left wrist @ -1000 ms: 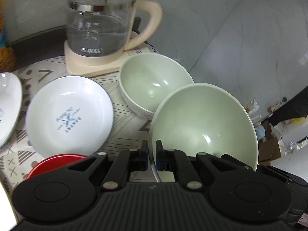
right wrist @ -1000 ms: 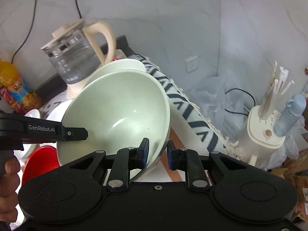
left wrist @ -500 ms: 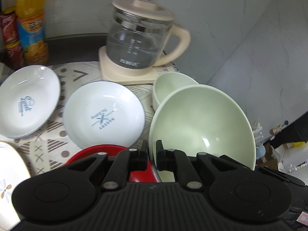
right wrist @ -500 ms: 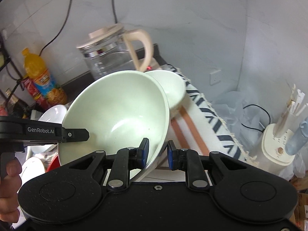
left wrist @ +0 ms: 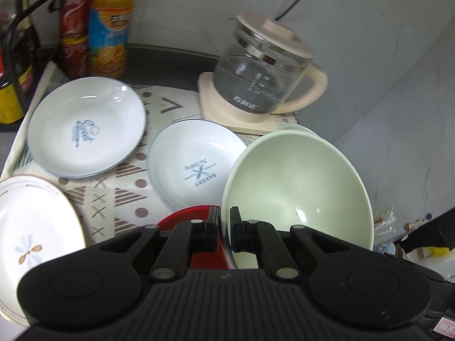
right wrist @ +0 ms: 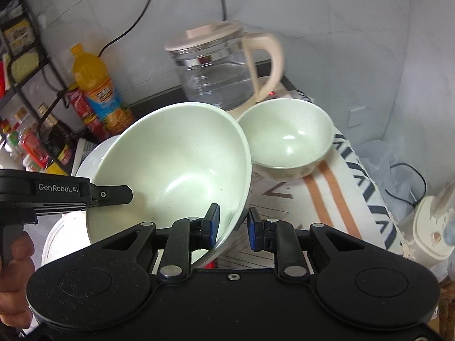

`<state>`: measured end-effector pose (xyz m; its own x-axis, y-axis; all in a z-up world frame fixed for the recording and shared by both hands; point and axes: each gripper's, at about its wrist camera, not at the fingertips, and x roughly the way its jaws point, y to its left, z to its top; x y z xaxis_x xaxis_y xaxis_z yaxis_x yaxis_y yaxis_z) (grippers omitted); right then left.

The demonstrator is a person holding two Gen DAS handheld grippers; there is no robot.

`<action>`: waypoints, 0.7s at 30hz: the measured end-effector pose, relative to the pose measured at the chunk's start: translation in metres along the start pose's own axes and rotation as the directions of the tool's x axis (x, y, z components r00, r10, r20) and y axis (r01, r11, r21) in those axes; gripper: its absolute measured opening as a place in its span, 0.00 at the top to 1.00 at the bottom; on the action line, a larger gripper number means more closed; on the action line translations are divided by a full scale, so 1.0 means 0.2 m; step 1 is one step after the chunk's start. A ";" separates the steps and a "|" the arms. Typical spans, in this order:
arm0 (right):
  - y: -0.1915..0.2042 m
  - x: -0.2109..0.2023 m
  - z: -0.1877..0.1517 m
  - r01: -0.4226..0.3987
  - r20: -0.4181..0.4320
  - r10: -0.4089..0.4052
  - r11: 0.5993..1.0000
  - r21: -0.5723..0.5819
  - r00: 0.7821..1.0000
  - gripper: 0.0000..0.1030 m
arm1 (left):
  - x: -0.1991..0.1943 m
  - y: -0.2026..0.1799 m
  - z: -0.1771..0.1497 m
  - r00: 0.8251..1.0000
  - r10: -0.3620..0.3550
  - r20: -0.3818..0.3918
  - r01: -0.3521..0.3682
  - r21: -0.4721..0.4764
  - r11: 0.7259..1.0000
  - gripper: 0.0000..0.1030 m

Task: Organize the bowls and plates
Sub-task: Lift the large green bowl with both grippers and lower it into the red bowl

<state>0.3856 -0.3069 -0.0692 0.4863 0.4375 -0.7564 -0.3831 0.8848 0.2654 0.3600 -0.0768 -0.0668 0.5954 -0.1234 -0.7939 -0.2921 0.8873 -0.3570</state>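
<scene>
My left gripper (left wrist: 224,231) is shut on the rim of a large pale green bowl (left wrist: 298,190) and holds it tilted above the mat. The same bowl (right wrist: 173,167) fills the right wrist view, where the left gripper (right wrist: 125,194) grips its left rim. My right gripper (right wrist: 233,228) straddles the bowl's right rim with its jaws apart, the rim in the gap. A smaller green bowl (right wrist: 287,135) stands on the mat near the kettle. Two white plates with blue print (left wrist: 85,128) (left wrist: 196,164), a flower plate (left wrist: 31,227) and a red plate (left wrist: 196,216) lie on the mat.
A glass kettle (left wrist: 261,79) on a beige base stands at the back, also in the right wrist view (right wrist: 219,68). An orange drink bottle (left wrist: 109,25) and cans stand at the back left. The mat's right edge (right wrist: 369,199) drops off to clutter below.
Both grippers and the large bowl have moved back and left, away from the small green bowl. The right gripper's jaws have opened around the rim.
</scene>
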 end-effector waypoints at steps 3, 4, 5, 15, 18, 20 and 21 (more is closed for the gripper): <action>0.04 0.02 0.00 -0.019 -0.013 0.019 1.000 -0.014 1.000 0.80 | -0.02 0.03 -0.01 1.000 0.014 0.005 -0.014 -0.014 1.000 0.95; 0.05 0.03 0.01 -0.024 -0.017 0.024 1.000 -0.019 1.000 0.80 | -0.03 0.05 -0.01 1.000 0.017 0.000 -0.017 -0.020 1.000 0.95; 0.06 0.03 0.01 -0.029 -0.020 0.028 0.999 -0.026 0.999 0.80 | -0.03 0.06 -0.02 1.000 0.021 -0.007 -0.021 -0.026 0.999 0.95; 0.13 0.06 -0.04 -0.063 -0.087 0.058 0.996 -0.060 0.995 0.79 | -0.03 0.14 -0.09 0.995 0.050 -0.082 -0.053 -0.035 0.998 0.94; 0.14 0.07 -0.06 -0.066 -0.102 0.059 0.996 -0.067 0.993 0.79 | 0.00 0.15 -0.12 0.992 0.056 -0.113 -0.060 -0.035 0.998 0.94; 0.14 0.08 -0.07 -0.069 -0.111 0.062 0.995 -0.065 0.992 0.79 | 0.02 0.16 -0.14 0.990 0.061 -0.130 -0.066 -0.037 0.997 0.94; 0.14 0.08 -0.07 -0.069 -0.115 0.061 0.996 -0.063 0.991 0.79 | 0.02 0.17 -0.15 0.989 0.062 -0.137 -0.067 -0.036 0.997 0.94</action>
<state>0.3716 -0.2773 -0.0824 0.3680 0.4694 -0.8026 -0.4647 0.8405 0.2785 0.3312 -0.0604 -0.0972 0.4679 -0.1279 -0.8745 -0.3582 0.8771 -0.3200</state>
